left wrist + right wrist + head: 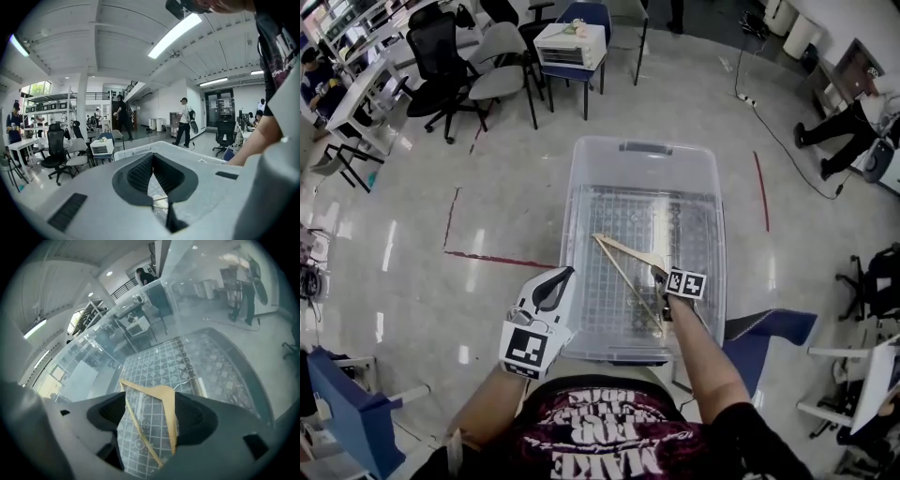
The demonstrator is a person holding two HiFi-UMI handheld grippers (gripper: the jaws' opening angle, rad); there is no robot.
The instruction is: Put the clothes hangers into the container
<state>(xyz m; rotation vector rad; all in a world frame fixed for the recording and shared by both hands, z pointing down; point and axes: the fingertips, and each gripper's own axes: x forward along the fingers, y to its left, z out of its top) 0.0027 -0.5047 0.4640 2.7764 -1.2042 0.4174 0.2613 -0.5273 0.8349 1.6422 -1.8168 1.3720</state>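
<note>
A clear plastic container stands on the floor in front of me. A pale wooden clothes hanger lies on its patterned bottom. My right gripper reaches down inside the container at the hanger's near end. In the right gripper view the hanger lies between the wide-apart jaws, and the pads do not press on it. A second pale wooden piece lies just beyond. My left gripper hovers at the container's near left rim, shut and empty. The left gripper view shows its pads meeting over the container.
Office chairs and a white drawer unit on a blue chair stand beyond the container. A blue chair seat is close on the right. Red tape lines mark the floor at left. People stand far off.
</note>
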